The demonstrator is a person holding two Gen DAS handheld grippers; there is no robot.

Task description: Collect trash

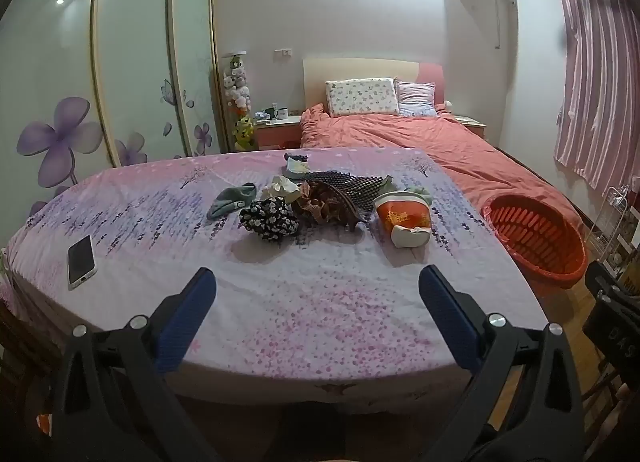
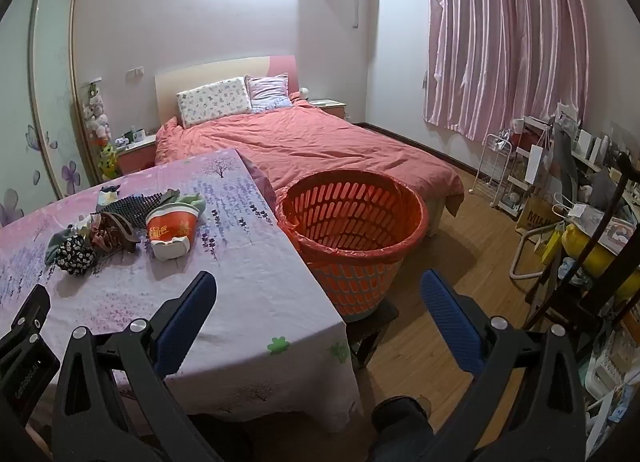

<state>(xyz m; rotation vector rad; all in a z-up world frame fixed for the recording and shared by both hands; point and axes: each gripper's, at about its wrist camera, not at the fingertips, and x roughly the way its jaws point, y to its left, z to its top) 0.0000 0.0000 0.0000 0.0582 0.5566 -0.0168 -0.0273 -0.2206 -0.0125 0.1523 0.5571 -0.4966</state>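
Trash lies in a loose heap toward the far middle of the worktop, well ahead of both my tools: a red-and-white paper cup tipped on its side at the right of the pile, a black floral scrap at the near left, a dark dotted mesh piece draped over brown crumpled bits, and a grey-green rag on the far left. My left tool hangs over the near edge with its blue pads spread as wide as they go and nothing between them; my right tool is just as wide and just as empty, straddling the worktop's right corner. I judge the main risk to be the tangle: closing on the mesh could drag neighbouring pieces along and spill them off the right edge onto the floor. The tipped cup looks thin and could crush or roll away if pinched off-centre. A phone rests at the near left, apart from the heap, and must not be swept up as rubbish. The orange slatted basket, lined with a red bag, stands just beside the worktop's right edge on a low dark stand; what I see of its inside is bare. A careless drop might catch its rim and tip it.
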